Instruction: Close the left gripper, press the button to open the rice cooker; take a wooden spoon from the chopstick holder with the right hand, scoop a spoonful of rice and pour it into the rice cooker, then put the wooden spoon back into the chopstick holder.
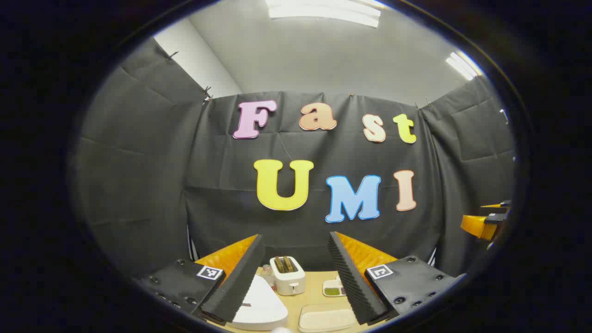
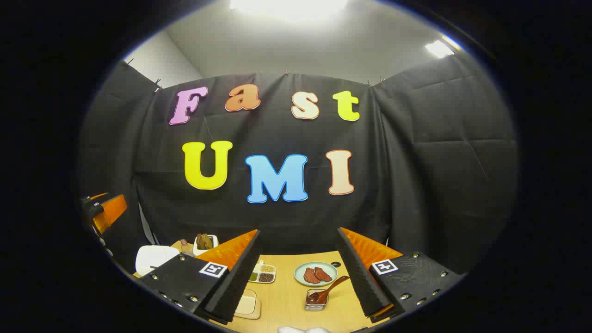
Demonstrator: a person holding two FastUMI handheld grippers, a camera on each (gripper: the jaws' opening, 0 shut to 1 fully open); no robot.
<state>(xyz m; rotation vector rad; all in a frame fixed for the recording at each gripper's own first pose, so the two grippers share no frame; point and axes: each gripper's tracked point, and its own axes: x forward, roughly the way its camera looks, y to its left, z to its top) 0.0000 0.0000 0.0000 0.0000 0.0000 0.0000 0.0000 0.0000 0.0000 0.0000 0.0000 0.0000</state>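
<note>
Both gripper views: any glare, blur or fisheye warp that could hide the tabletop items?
Left gripper view: ceiling light blown out at top, strong fisheye bend, toaster sharp, white rice cooker partly behind a finger. Right gripper view: ceiling glare at top, wooden spoon and plate crisp; no motion blur in either.

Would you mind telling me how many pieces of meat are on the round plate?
2: both lie side by side on the plate, left piece, right piece.

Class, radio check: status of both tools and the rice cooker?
Left tool open, right tool open, both empty. White rice cooker lid down, untouched. Nothing blocking it.
</note>
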